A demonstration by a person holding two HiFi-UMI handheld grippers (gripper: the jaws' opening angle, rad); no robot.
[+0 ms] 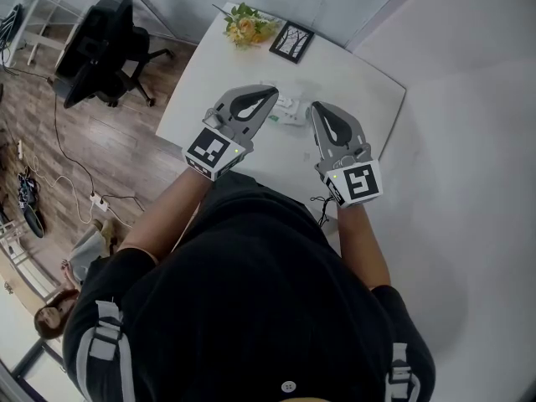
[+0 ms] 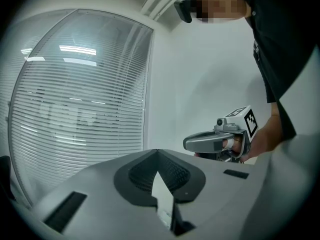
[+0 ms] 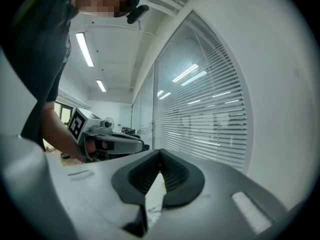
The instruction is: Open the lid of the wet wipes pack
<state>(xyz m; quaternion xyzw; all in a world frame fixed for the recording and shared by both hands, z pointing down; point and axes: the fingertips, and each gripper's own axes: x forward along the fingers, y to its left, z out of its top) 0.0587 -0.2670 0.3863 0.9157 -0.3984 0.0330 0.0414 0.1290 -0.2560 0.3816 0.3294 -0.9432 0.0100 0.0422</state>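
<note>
White table (image 1: pixel 368 82) carries the wet wipes pack (image 1: pixel 289 111), lying flat between the tips of both tools; left gripper (image 1: pixel 270 94) and right gripper (image 1: pixel 316 108) hover level above it, jaws pressed together on nothing; likely best to come down, pin the pack with one, and catch the lid's edge with the other.

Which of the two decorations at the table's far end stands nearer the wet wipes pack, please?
The black picture frame; the flowers sit farther from the wet wipes pack.
</note>
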